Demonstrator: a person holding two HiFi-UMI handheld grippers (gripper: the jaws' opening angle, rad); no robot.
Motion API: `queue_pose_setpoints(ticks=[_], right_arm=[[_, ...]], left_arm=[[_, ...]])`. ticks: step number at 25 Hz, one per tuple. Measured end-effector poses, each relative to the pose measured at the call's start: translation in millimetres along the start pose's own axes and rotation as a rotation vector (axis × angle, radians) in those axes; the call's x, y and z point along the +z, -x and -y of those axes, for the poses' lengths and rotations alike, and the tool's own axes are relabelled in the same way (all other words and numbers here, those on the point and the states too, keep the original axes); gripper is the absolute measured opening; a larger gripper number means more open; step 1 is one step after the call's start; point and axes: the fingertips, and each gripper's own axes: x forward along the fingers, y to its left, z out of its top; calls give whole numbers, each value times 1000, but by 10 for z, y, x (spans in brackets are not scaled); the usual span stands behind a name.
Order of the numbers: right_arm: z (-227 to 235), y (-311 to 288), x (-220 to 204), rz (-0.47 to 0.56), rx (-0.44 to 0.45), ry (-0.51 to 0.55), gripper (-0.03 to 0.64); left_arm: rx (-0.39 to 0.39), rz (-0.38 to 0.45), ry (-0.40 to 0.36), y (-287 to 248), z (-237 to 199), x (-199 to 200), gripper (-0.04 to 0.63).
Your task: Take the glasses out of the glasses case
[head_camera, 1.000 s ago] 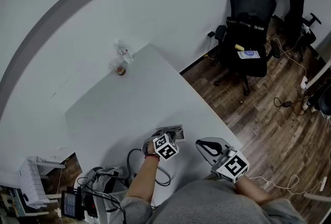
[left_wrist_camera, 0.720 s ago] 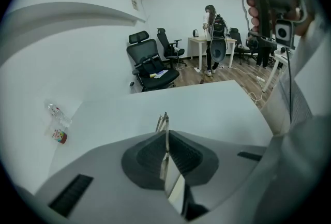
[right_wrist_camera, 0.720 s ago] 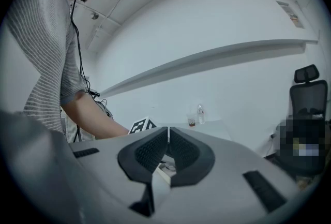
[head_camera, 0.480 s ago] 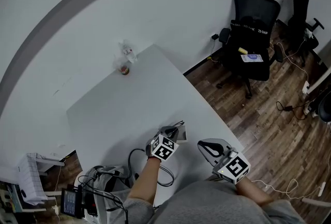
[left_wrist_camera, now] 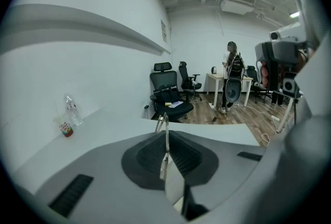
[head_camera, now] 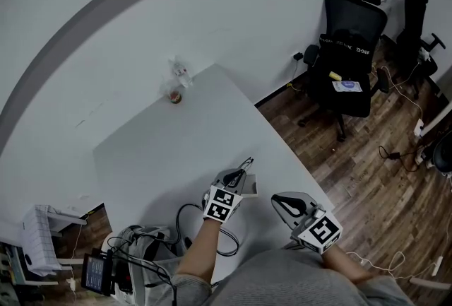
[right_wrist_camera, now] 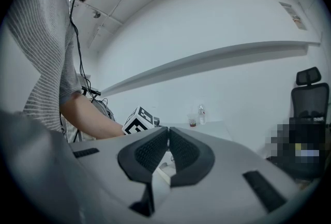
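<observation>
My left gripper (head_camera: 236, 177) is shut on the glasses (left_wrist_camera: 164, 130), a thin metal frame pinched edge-on between the dark pads (left_wrist_camera: 150, 155). In the head view the glasses' wire (head_camera: 244, 164) sticks out past the fingertips, above the table (head_camera: 162, 149). The pale glasses case (head_camera: 248, 189) lies just beside and under that gripper; it shows as a whitish shape (left_wrist_camera: 175, 187) below the jaws. My right gripper (head_camera: 284, 201) hovers at the table's near right edge, jaws shut with nothing seen between them. Through its lower gap I see the case (right_wrist_camera: 163, 171).
A water bottle (head_camera: 179, 73) and a small cup (head_camera: 175, 96) stand at the table's far corner. Black office chairs (head_camera: 351, 50) stand on the wood floor to the right. Cables and a bag (head_camera: 145, 248) hang at the near left edge. A person (left_wrist_camera: 230, 75) stands far off.
The left gripper has lifted slightly up and forward with the glasses, whose wire now shows clear of the case. The right gripper has barely moved.
</observation>
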Motion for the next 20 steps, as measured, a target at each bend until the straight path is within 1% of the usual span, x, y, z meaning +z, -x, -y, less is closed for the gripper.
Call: queue_pose_setpoints(ticks=[2,7,13,20], right_arm=[[-19,4,-3,-5,2,7,14],[-76,-8,-13,-9,7,20,14],[-111,-52,14,-8,-7,23,14],[-189,-62,-7,-19,-6,41,14]], left_arm=[[9,42,8,38,-20,105,26],[20,115,42,138,-64,303,26],[37,184,57,256,-119,480,26],[55,294,89,546,-128,738,26]])
